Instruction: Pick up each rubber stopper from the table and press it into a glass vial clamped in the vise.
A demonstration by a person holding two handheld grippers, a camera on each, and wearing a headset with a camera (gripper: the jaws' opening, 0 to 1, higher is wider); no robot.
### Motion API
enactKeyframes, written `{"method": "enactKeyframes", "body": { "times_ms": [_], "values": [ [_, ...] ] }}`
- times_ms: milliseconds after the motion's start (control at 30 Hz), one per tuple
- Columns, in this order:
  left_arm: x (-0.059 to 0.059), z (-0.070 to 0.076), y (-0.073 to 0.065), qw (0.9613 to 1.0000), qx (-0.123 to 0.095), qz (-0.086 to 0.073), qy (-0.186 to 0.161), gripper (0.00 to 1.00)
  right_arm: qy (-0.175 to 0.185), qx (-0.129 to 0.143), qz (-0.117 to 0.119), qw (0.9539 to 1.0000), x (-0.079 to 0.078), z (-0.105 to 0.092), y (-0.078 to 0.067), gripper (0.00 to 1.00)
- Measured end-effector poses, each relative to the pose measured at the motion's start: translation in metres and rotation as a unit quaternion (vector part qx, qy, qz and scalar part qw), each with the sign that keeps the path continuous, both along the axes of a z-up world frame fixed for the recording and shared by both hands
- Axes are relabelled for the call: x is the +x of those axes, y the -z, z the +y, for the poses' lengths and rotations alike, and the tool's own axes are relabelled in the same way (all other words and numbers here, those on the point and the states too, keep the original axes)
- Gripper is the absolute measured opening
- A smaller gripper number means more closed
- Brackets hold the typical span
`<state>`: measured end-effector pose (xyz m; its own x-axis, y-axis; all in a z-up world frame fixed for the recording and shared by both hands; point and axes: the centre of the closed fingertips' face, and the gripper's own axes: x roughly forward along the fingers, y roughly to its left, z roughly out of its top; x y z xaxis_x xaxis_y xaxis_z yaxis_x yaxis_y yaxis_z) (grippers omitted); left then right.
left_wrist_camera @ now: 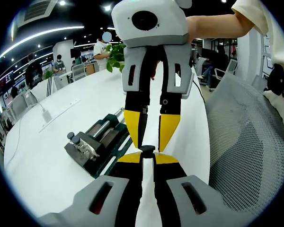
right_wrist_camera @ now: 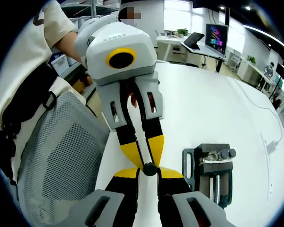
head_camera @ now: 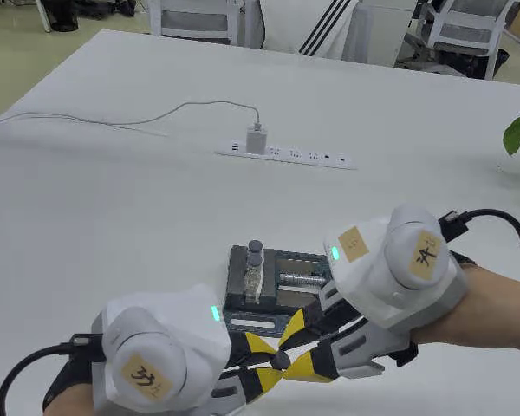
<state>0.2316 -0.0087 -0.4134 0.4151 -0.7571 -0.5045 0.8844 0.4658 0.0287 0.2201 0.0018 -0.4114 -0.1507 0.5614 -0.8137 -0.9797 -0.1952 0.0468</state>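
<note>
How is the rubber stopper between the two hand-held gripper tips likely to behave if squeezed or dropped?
The rubber stopper looks tiny against the jaw tips, so it is probably very light and could pop out of a pinch. Being round, it may roll on the smooth table if dropped.

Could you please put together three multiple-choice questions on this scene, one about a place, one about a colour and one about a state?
1. Where is the small dark stopper?
A on the floor
B between the meeting tips of the left gripper and the right gripper
C in a bare hand

2. What colour are the gripper jaw tips?
A yellow
B blue
C red

3. What state is the white charger in?
A lying loose
B held by a gripper
C plugged into the power strip

Answers: 1 B, it sits where both pairs of tips meet; 2 A, yellow shows in all three views; 3 C, it stands in the strip with its cable trailing away.
</note>
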Motion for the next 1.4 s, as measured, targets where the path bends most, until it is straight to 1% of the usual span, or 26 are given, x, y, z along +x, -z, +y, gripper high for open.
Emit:
{"method": "enactKeyframes", "body": {
  "times_ms": [267,367,533,667,733,800,1000,1167,1333,1400],
  "values": [
    [-0.0009,-0.0024,0.0001,1.0000,-0.007,0.005,-0.003,0.04,-0.008,-0.003,-0.015,0.9999,0.0016,-0.0018,0.0014,0.08],
    [-0.0014,-0.0032,0.0002,1.0000,-0.008,0.002,-0.001,0.04,-0.011,-0.003,-0.015,0.9998,0.0013,-0.0029,0.0014,0.08],
    [-0.0015,-0.0049,-0.0019,0.9998,-0.005,-0.015,0.011,0.04,-0.014,-0.005,-0.009,0.9998,0.0017,-0.0049,-0.0015,0.07],
    [-0.0001,-0.0059,-0.0036,0.9996,-0.006,-0.022,0.014,0.04,-0.016,-0.006,-0.008,0.9998,0.0025,-0.0061,-0.0036,0.07],
    [0.0002,-0.0067,-0.0048,0.9992,-0.004,-0.033,0.023,0.04,-0.014,-0.007,-0.005,0.9999,0.0030,-0.0068,-0.0046,0.07],
    [0.0005,-0.0066,-0.0049,0.9990,-0.001,-0.036,0.025,0.04,-0.014,-0.007,-0.005,0.9999,0.0033,-0.0070,-0.0050,0.07],
    [0.0015,-0.0070,-0.0060,0.9991,-0.004,-0.036,0.024,0.04,-0.016,-0.009,-0.008,0.9998,0.0038,-0.0071,-0.0061,0.06],
    [0.0029,-0.0063,-0.0068,0.9993,-0.010,-0.031,0.017,0.04,-0.015,-0.009,-0.008,0.9998,0.0046,-0.0066,-0.0073,0.06],
    [0.0022,-0.0058,-0.0058,0.9995,-0.010,-0.027,0.015,0.05,-0.016,-0.013,-0.006,0.9998,0.0037,-0.0063,-0.0063,0.06],
    [0.0032,-0.0046,-0.0054,0.9995,-0.009,-0.028,0.011,0.06,-0.018,-0.012,-0.007,0.9997,0.0031,-0.0060,-0.0059,0.06]
  ]
}}
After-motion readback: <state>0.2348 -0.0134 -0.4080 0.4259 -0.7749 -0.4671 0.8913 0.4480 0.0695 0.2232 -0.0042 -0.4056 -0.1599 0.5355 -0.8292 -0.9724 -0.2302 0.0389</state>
